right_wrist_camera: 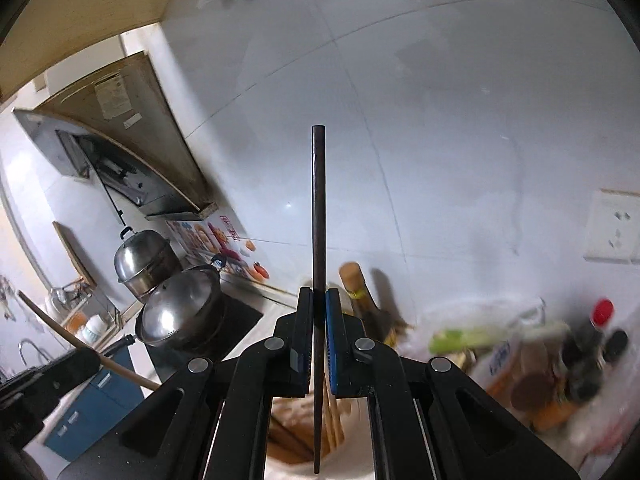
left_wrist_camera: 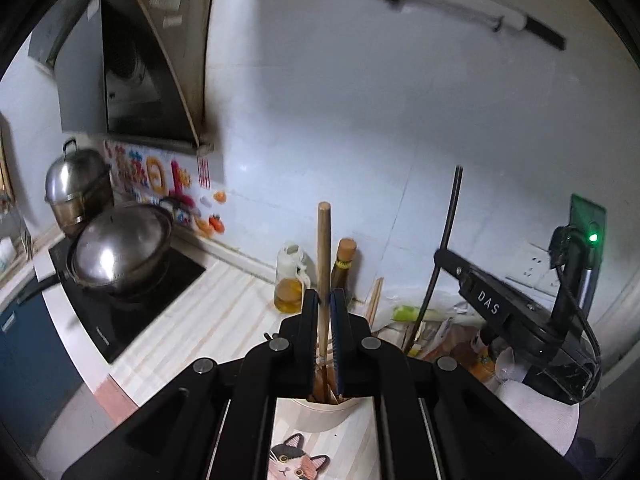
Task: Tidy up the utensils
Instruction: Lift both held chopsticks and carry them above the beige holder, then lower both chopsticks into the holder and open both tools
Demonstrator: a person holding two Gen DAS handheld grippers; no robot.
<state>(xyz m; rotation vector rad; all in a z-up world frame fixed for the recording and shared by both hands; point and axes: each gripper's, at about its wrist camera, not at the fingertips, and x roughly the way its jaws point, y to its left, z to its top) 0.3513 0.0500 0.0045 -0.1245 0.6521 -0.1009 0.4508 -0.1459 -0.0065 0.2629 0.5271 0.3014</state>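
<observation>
Upright between the closed fingers of the left hand-held gripper (left_wrist_camera: 325, 300) a light wooden stick (left_wrist_camera: 323, 248) is held, its lower end reaching down among other sticks in a pale holder (left_wrist_camera: 320, 414) just below on the striped surface (left_wrist_camera: 224, 312). Likewise, a dark chopstick (right_wrist_camera: 318, 220) is clamped vertically by the right hand-held gripper (right_wrist_camera: 319, 300), its tip hanging over the same holder (right_wrist_camera: 280, 468). Beyond stand oil bottles (left_wrist_camera: 290, 280) against the tiled wall (left_wrist_camera: 360, 120).
</observation>
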